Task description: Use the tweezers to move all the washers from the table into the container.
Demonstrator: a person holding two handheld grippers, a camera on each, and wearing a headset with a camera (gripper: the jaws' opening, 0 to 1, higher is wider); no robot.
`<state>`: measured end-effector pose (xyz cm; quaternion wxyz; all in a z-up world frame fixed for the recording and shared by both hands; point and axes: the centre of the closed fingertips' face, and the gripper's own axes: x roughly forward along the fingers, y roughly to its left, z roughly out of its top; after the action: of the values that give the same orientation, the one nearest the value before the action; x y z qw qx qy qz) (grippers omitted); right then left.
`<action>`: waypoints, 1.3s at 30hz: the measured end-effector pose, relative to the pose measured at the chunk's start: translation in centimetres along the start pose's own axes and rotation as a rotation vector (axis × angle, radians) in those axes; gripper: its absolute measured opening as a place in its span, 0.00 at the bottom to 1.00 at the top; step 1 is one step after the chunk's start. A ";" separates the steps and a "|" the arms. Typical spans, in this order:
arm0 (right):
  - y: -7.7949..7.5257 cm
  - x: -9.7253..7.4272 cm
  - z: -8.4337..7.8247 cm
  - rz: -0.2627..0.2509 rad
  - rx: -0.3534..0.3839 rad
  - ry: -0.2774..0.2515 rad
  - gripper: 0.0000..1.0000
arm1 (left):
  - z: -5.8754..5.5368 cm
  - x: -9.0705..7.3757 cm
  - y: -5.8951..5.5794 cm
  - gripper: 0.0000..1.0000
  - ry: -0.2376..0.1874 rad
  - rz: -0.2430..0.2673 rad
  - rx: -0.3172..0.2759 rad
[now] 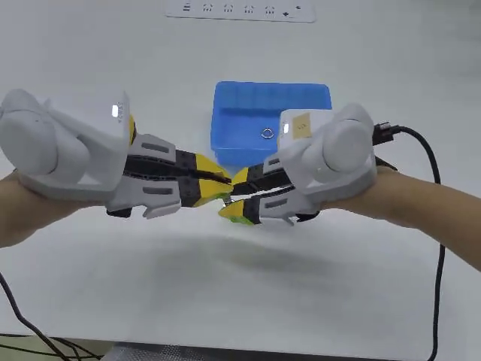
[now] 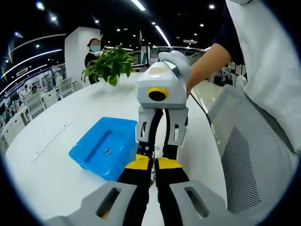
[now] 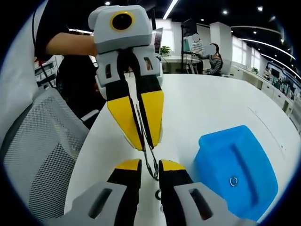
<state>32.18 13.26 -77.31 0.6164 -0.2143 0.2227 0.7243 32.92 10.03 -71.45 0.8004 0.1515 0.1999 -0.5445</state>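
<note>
My two grippers meet tip to tip over the white table (image 1: 248,301), in front of the blue container (image 1: 248,101). The left gripper (image 1: 218,184) is shut on thin metal tweezers (image 3: 146,141), which run out towards the right gripper (image 1: 239,197). The right gripper's yellow jaws stand a little apart on either side of the tweezers' far end (image 3: 154,175). A single washer (image 1: 267,134) lies inside the container, and it is also seen in the left gripper view (image 2: 107,151) and the right gripper view (image 3: 233,181).
A white power strip (image 1: 240,9) lies at the table's far edge. A black cable (image 1: 434,226) trails from the right gripper. A grey mesh chair (image 2: 244,155) stands beside the table, and a potted plant (image 2: 110,66) is further off.
</note>
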 end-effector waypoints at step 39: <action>-0.8 -7.3 3.8 -0.181 -0.056 -0.060 0.09 | 5.0 -4.0 -0.5 0.67 -0.224 0.227 -0.123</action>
<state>33.88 9.78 -69.99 0.6795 -0.2289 0.1634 0.6777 31.89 10.82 -65.18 0.8819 0.0619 0.1239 -0.4506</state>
